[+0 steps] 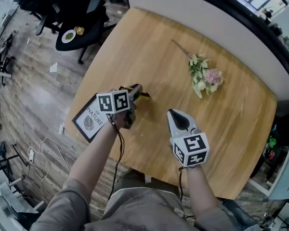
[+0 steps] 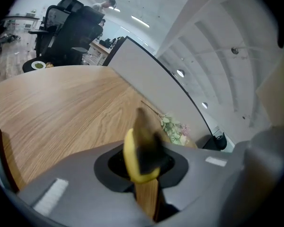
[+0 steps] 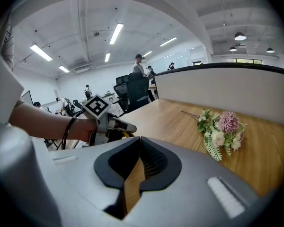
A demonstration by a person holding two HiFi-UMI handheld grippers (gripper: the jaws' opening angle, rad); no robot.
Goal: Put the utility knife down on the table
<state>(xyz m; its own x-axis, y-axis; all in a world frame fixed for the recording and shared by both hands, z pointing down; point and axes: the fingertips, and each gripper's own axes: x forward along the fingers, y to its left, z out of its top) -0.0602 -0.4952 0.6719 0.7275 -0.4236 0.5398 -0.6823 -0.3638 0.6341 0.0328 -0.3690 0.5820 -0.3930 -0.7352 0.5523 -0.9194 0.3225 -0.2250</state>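
The utility knife [image 1: 140, 93], yellow and black, is clamped in my left gripper [image 1: 134, 96] just above the wooden table [image 1: 183, 47], near its left side. In the left gripper view the knife [image 2: 143, 148] stands between the jaws and points away toward the table's far edge. My right gripper [image 1: 174, 115] hovers over the table a little to the right of the left one. Its jaws meet at the tips with nothing between them [image 3: 137, 143]. From the right gripper view, the left gripper [image 3: 114, 123] shows with its marker cube and the person's forearm.
A bunch of artificial flowers [image 1: 204, 76] lies on the table's far right part. A framed print [image 1: 90, 119] rests at the table's left edge, under my left hand. A grey partition runs along the far edge. A black office chair [image 1: 82, 13] stands beyond the left corner.
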